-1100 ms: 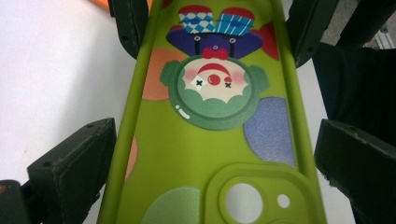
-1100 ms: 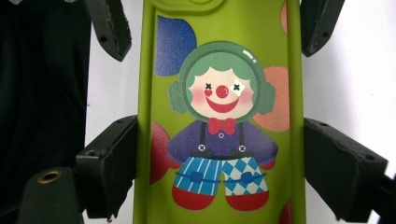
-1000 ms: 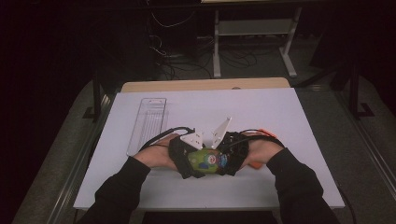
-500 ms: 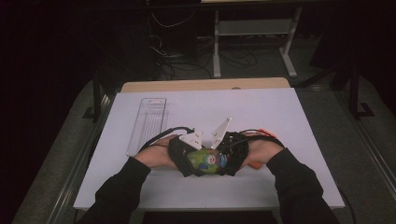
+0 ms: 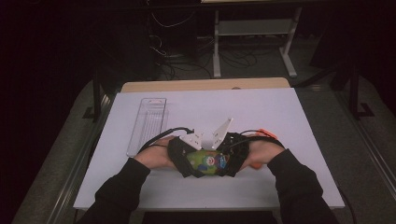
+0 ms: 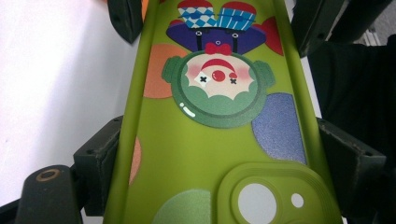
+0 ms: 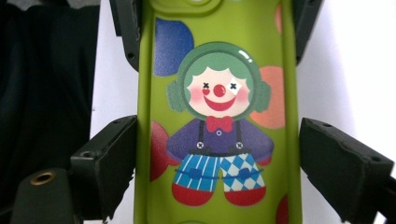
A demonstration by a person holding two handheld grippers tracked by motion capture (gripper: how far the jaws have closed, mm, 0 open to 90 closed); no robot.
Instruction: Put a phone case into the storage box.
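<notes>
A green phone case point(image 5: 205, 163) printed with a clown is held just above the white table point(image 5: 280, 116) by 2 grippers, left point(image 6: 210, 154) clamped on its sides, right point(image 7: 212, 154) gapped on 1 side, with its placing judged unfinished.

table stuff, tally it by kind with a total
green phone case: 1
clear plastic tray: 1
grippers: 2, left gripper and right gripper
total: 4
</notes>
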